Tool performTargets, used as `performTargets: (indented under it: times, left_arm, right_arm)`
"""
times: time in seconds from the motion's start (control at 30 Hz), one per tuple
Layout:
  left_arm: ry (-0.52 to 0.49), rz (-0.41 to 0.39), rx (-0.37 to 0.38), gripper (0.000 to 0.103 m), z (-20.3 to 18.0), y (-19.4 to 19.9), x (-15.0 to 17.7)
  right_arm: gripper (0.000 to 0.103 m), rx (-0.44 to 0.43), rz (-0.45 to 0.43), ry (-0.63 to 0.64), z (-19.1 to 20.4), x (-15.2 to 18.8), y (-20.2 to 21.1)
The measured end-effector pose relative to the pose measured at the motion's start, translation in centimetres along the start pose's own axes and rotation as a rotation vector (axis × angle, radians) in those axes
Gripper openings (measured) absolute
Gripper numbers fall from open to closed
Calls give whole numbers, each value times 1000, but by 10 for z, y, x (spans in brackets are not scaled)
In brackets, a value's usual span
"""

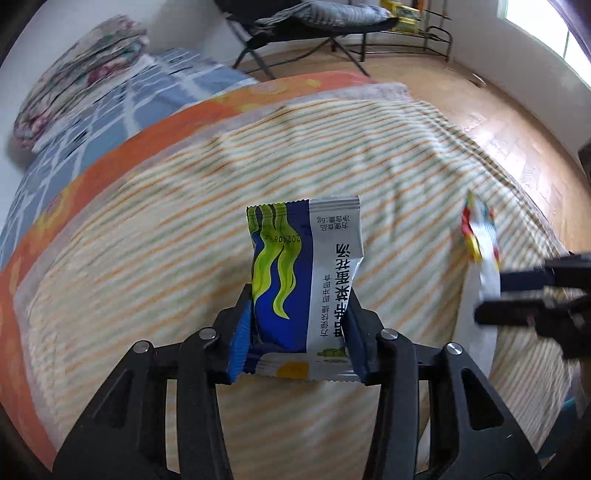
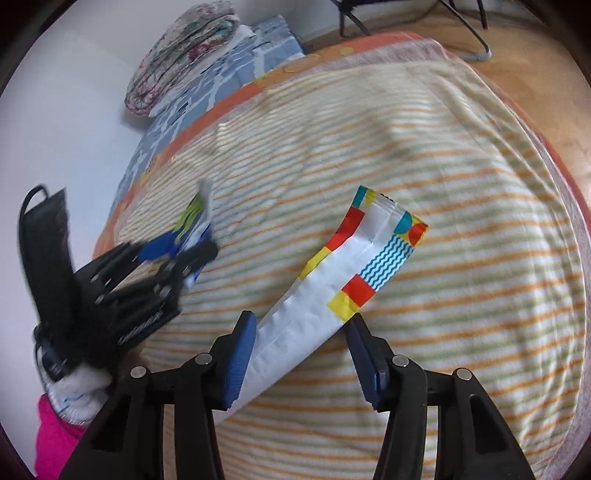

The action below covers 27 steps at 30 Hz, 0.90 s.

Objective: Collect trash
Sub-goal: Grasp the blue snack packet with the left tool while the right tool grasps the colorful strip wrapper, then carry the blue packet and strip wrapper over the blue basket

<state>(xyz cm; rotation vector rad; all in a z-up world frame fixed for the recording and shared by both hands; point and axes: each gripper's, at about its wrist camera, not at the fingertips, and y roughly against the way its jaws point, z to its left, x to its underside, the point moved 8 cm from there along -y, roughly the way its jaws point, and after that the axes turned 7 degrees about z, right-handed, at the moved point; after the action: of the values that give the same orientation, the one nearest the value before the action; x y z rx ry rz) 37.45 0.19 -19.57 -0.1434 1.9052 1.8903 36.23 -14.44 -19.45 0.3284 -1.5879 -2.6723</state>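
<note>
My left gripper [image 1: 301, 328] is shut on a blue, green and silver snack packet [image 1: 304, 269] and holds it upright above the striped blanket [image 1: 184, 258]. The same gripper and packet [image 2: 192, 225] show at the left of the right wrist view. My right gripper [image 2: 301, 347] is shut on a long white wrapper [image 2: 332, 288] with red, yellow and teal patterns, which sticks out up and to the right over the blanket [image 2: 443, 184]. That wrapper [image 1: 480, 240] and the right gripper's fingers [image 1: 517, 280] show at the right of the left wrist view.
The blanket lies on a bed with an orange sheet [image 1: 129, 147] and a blue patterned cover [image 1: 92, 110]. A folded floral quilt [image 1: 81, 74] lies at the bed's head. A black folding chair [image 1: 314, 22] and a rack [image 1: 417, 22] stand on the wooden floor [image 1: 480, 103].
</note>
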Motion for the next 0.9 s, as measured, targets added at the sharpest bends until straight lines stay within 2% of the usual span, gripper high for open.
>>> performTargets:
  times: [0.2, 0.3, 0.33, 0.37, 0.47, 0.9]
  left_arm:
    - [66, 12, -35, 45, 27, 25, 55]
    - [113, 13, -42, 45, 38, 37, 83]
    - [129, 14, -43, 45, 41, 40, 90]
    - [146, 17, -35, 45, 42, 42, 98]
    - [183, 18, -22, 45, 41, 51, 116]
    - [217, -50, -12, 45, 4, 122, 156]
  right_arm:
    - [53, 142, -44, 138, 35, 2, -14]
    - [30, 206, -59, 227, 54, 10, -20]
    - [25, 215, -66, 240, 57, 11, -20]
    - [16, 206, -64, 250, 60, 13, -20]
    - [7, 176, -52, 250, 62, 22, -16]
    - [5, 150, -130, 350, 86, 81, 58]
